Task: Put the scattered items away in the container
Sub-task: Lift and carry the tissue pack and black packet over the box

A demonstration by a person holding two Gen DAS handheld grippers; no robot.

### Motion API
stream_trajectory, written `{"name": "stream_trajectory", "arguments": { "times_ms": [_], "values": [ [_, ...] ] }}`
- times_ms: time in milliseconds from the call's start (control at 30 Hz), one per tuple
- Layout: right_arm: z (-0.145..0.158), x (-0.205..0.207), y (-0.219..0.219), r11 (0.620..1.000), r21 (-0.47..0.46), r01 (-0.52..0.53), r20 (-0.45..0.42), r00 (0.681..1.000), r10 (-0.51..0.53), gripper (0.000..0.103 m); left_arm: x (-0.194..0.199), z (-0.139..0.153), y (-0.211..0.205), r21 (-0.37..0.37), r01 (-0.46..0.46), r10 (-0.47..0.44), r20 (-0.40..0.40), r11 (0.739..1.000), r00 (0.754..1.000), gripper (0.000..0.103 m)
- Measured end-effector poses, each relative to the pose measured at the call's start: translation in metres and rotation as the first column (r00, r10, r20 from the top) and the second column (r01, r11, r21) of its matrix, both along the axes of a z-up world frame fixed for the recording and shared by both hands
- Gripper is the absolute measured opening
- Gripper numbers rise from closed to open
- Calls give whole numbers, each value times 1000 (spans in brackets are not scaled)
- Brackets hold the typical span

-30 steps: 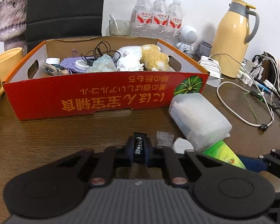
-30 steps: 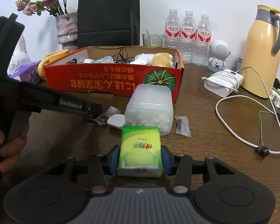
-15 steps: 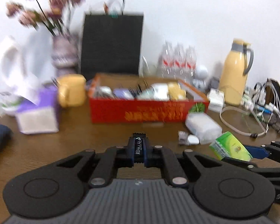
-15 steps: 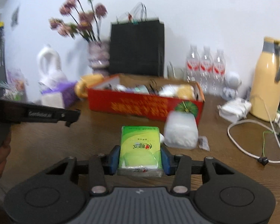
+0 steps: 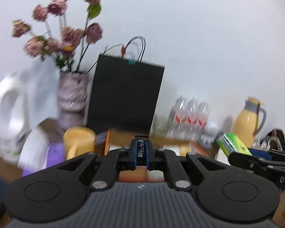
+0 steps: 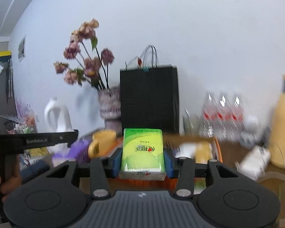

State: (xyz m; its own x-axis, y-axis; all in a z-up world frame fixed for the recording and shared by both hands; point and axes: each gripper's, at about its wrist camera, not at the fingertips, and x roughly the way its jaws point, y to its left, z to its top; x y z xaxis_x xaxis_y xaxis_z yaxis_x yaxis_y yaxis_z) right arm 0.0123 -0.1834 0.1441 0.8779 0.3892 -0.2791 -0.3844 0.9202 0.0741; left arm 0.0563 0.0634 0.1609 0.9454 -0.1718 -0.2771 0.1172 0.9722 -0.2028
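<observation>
My left gripper (image 5: 142,153) is shut on a small dark candy packet (image 5: 141,139), held upright in the air. Just behind its fingers lies the red-orange cardboard box (image 5: 108,139), mostly hidden. My right gripper (image 6: 142,156) is shut on a green tissue pack (image 6: 142,148), also held above the box (image 6: 217,148), in which white and yellow soft items show. In the left wrist view the tissue pack (image 5: 232,144) and right gripper (image 5: 239,154) hang at the right. The right wrist view shows the left gripper (image 6: 75,134) at the left, held by a hand (image 6: 9,180).
Behind the box stand a black paper bag (image 5: 123,98), a vase of dried flowers (image 5: 72,93), a yellow mug (image 5: 78,140), three water bottles (image 5: 188,114) and a yellow thermos (image 5: 247,121). A white jug (image 5: 7,104) and purple tissue pack (image 5: 53,155) are at the left; a white charger (image 6: 254,159) lies at the right.
Both grippers have risen from the table, each still holding its item, and both views have tilted up. The box now sits low, right behind the fingers.
</observation>
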Motion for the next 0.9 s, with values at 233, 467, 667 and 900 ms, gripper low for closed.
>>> {"name": "stream_trajectory", "arguments": {
  "times_ms": [233,467,667,900],
  "values": [
    [70,124,31,999,-25,-39,-77,996,37,44,133,30,9,16,45,-41,-186,999,982,9],
    [4,253,67,999,-42,-29,-457,889,6,44,229,-55,-4,120,-21,75,-470,993,880,9],
    [-73,307,74,998,53,45,-649,760,0,44,247,-98,-2,162,-68,143,-518,984,843,10],
    [-103,316,75,999,8,52,-718,695,-30,46,256,-94,-2,170,-22,116,-569,985,814,13]
  ]
}}
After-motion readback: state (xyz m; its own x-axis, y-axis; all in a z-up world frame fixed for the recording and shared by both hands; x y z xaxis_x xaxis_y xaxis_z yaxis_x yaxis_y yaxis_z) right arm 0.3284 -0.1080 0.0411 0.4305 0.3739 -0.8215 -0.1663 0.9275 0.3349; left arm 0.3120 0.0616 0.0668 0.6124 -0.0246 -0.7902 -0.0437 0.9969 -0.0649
